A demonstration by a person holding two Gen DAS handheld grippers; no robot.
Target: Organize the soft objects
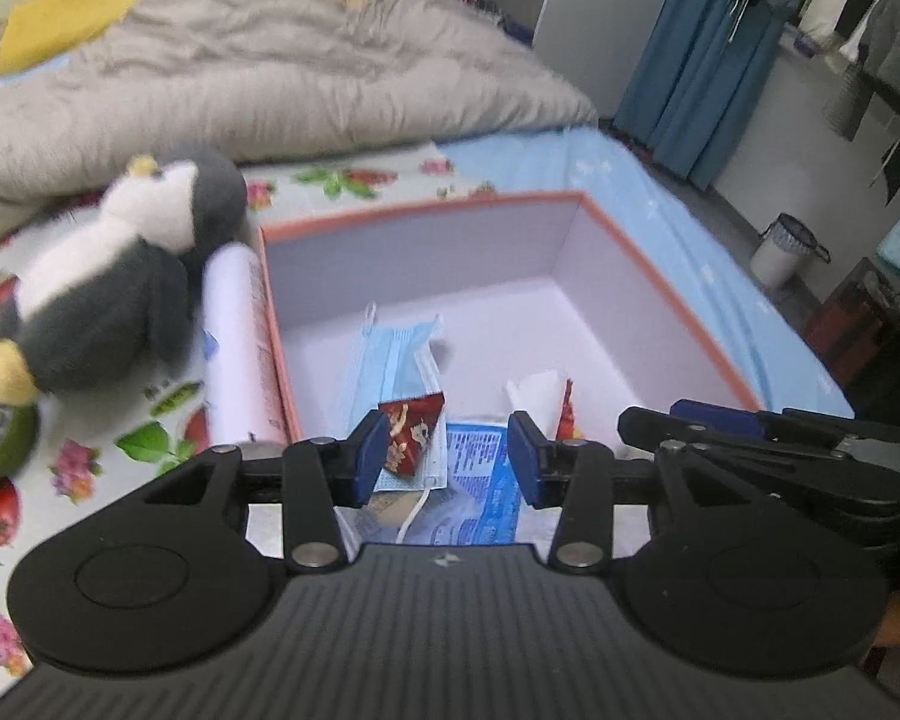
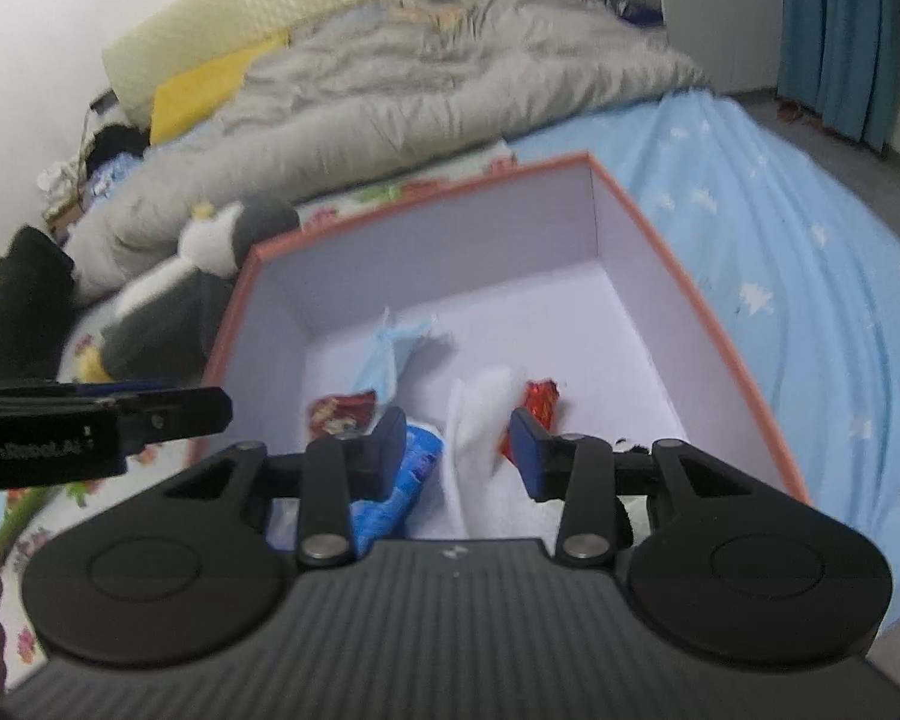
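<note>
An open box (image 1: 576, 199) with an orange rim and white inside sits on the bed; it also shows in the right wrist view (image 2: 606, 165). In it lie a blue face mask (image 1: 390, 354), a red patterned pouch (image 1: 411, 426), a blue printed packet (image 1: 486, 480), a white tissue (image 1: 537, 393) and a red wrapper (image 2: 540, 399). A grey and white plush penguin (image 1: 114, 276) lies left of the box. My left gripper (image 1: 447, 459) is open above the box's near end. My right gripper (image 2: 456, 450) is open beside it, over the tissue (image 2: 477, 414).
A white tube (image 1: 237, 348) lies against the box's left wall. A grey duvet (image 1: 282, 72) fills the back of the bed. A floral cloth (image 1: 78, 468) and a light blue sheet (image 2: 780, 252) cover the rest. A bin (image 1: 783, 252) stands on the floor at right.
</note>
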